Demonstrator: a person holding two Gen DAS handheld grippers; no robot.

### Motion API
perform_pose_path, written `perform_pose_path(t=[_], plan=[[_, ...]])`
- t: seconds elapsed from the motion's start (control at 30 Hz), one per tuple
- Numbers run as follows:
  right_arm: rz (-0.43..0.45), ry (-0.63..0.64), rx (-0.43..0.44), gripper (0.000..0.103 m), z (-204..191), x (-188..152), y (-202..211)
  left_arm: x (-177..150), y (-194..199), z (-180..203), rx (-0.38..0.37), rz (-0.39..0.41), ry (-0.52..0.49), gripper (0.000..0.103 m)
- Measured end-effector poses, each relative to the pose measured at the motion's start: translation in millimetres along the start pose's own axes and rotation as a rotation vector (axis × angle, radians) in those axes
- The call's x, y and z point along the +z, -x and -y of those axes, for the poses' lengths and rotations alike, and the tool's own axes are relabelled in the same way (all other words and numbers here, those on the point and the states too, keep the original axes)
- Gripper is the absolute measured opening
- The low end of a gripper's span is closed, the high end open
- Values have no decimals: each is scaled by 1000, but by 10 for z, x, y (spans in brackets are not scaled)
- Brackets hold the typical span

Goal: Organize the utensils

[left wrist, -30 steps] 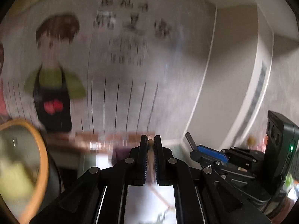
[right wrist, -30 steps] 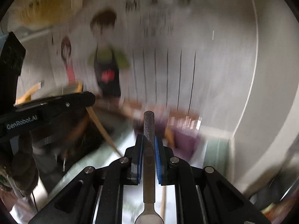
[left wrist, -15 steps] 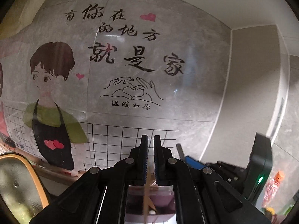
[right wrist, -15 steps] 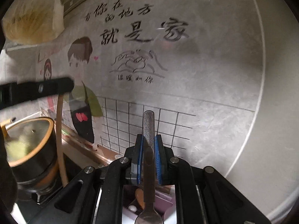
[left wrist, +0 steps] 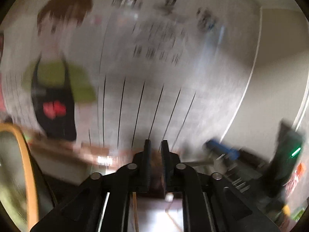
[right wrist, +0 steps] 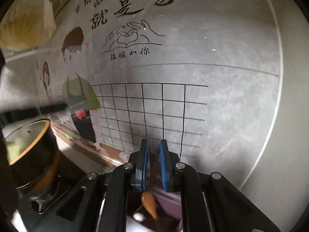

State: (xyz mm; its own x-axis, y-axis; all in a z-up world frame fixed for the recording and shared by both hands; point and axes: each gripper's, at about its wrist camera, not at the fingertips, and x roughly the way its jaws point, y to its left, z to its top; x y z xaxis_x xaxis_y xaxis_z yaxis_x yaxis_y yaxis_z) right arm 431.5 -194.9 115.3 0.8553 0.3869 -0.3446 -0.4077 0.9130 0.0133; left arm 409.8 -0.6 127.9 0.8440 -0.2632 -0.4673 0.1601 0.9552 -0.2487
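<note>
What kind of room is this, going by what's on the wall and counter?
Most likely a home kitchen. A black pot with a glass lid sits at the left, a cartoon decal of a figure in an apron is stuck on the grey tiled wall, and a wooden spoon lies below the right claw.

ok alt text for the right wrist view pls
The right claw points at a grey wall with its blue-padded jaws slightly apart and nothing between them. The wall carries a cartoon cook, Chinese lettering and a black grid; a lidded pot sits at the left, and a brown spoon lies below the claw.
</note>
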Motion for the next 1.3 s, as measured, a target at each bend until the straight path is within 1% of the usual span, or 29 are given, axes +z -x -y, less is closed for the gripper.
perform_pose_path(t=[0.03, 0.1, 0.13, 0.2, 0.27, 0.33, 0.4, 0.47, 0.57, 0.67, 0.7, 0.73, 0.77, 0.8, 0.83, 0.87, 0.9, 0.93, 1.03, 1.07, 1.1, 1.13, 1.17, 1.2, 1.23, 1.27, 1.3], plan=[[-5, -8, 8, 11, 9, -28, 71, -102, -56, -47, 5, -34, 3, 31], [-17, -17, 19, 10, 13, -85, 224, -322, -161, -160, 37, -91, 19, 38], [-19, -14, 22, 10, 1, -112, 292, -383, -201, -209, 47, -111, 35, 38], [-24, -3, 24, 9, -17, -157, 428, -526, -342, -333, 80, -175, 78, 39], [-59, -3, 34, 8, -21, -216, 498, -665, -507, -400, 112, -240, 81, 39], [-105, -6, 36, 8, -22, -298, 474, -799, -641, -438, 112, -295, 86, 40], [-150, 3, 44, 8, -39, -408, 388, -951, -763, -462, 84, -359, 110, 40], [-207, 5, 62, 9, -79, -537, 276, -1073, -835, -453, 52, -391, 119, 40], [-277, 4, 92, 10, -183, -712, 129, -1133, -901, -463, 20, -403, 150, 40], [-329, 3, 122, 10, -294, -862, 31, -1142, -982, -472, 14, -415, 162, 40], [-342, 14, 121, 12, -335, -895, 8, -1147, -998, -477, 10, -421, 163, 40], [-361, 31, 112, 18, -375, -950, -16, -1146, -1012, -481, 3, -426, 161, 40], [-373, 45, 104, 22, -397, -995, -22, -1170, -1024, -476, -2, -435, 150, 40], [-383, 58, 99, 29, -413, -1046, -19, -1159, -1033, -485, 0, -441, 141, 40], [-392, 68, 91, 43, -414, -1090, -5, -1189, -1037, -489, 4, -448, 130, 39], [-405, 79, 80, 53, -416, -1145, -8, -1200, -1059, -516, 7, -452, 126, 37], [-422, 89, 64, 73, -407, -1208, -5, -1222, -1046, -524, 9, -453, 122, 29], [-434, 99, 48, 79, -403, -1283, -8, -1279, -1045, -534, 12, -457, 118, 20], [-477, 137, 15, 80, -410, -1515, -48, -1437, -1016, -577, 14, -470, 118, 8], [-488, 144, -3, 81, -413, -1601, -63, -1484, -978, -592, 17, -470, 117, 7], [-491, 147, -34, 89, -421, -1673, -73, -1531, -933, -600, 18, -467, 116, 7], [-489, 158, -79, 99, -437, -1728, -68, -1581, -890, -612, 20, -470, 116, 6], [-482, 178, -141, 102, -463, -1778, -69, -1659, -824, -624, 25, -478, 113, 7], [-468, 213, -220, 102, -513, -1832, -71, -1714, -778, -635, 28, -485, 112, 6], [-466, 229, -254, 102, -545, -1864, -88, -1781, -723, -652, 31, -497, 114, 6], [-479, 233, -265, 102, -581, -1891, -107, -1836, -670, -670, 37, -505, 119, 6], [-502, 213, -252, 102, -594, -1910, -137, -1884, -618, -689, 46, -510, 123, 6]])
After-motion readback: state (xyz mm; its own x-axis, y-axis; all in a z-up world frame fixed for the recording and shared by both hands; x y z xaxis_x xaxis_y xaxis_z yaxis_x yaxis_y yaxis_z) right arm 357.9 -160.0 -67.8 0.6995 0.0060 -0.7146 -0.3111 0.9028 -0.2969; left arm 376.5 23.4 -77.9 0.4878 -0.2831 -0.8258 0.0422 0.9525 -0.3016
